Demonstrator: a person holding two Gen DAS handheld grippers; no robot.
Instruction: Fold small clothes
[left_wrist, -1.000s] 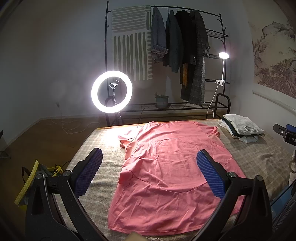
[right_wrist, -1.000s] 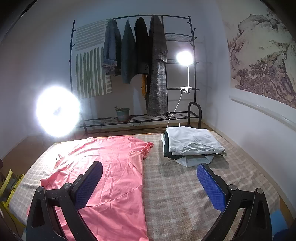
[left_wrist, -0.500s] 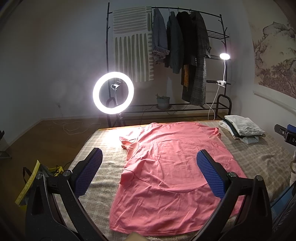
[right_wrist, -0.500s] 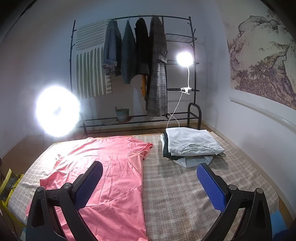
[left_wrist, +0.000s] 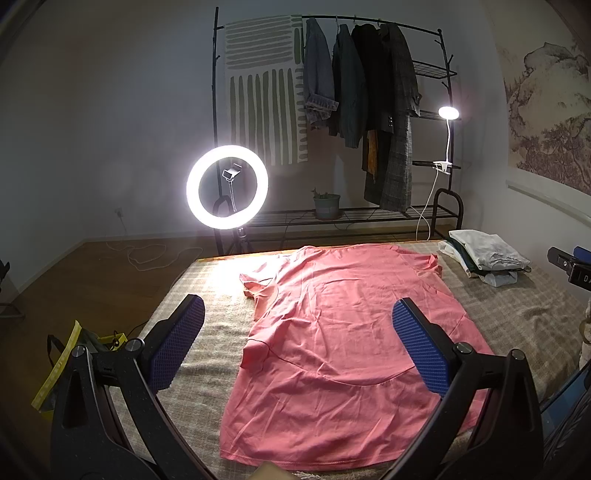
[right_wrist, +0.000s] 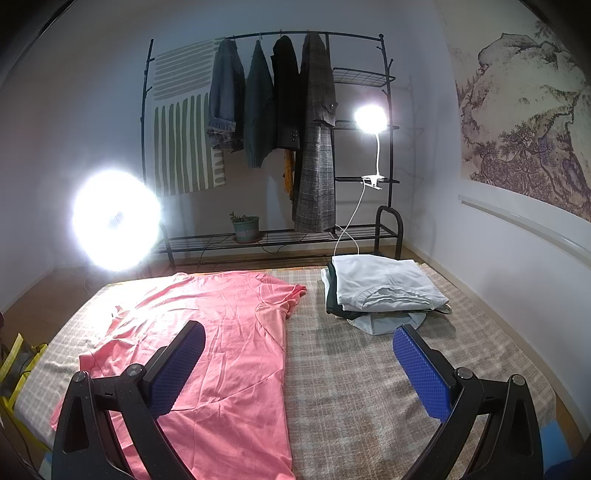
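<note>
The pink T-shirt (left_wrist: 343, 350) is lying spread flat on the bed (right_wrist: 369, 387), hem toward the near edge and collar toward the far edge, probably so each side can be folded inward. Both claws are hanging over it with jaws wide apart and nothing between them: the left claw (left_wrist: 297, 345) above the shirt's middle, the right claw (right_wrist: 297, 363) above its right edge. A stack of folded clothes (right_wrist: 384, 291) is sitting in the bed's far right corner, likely finished pieces kept clear of the working area.
</note>
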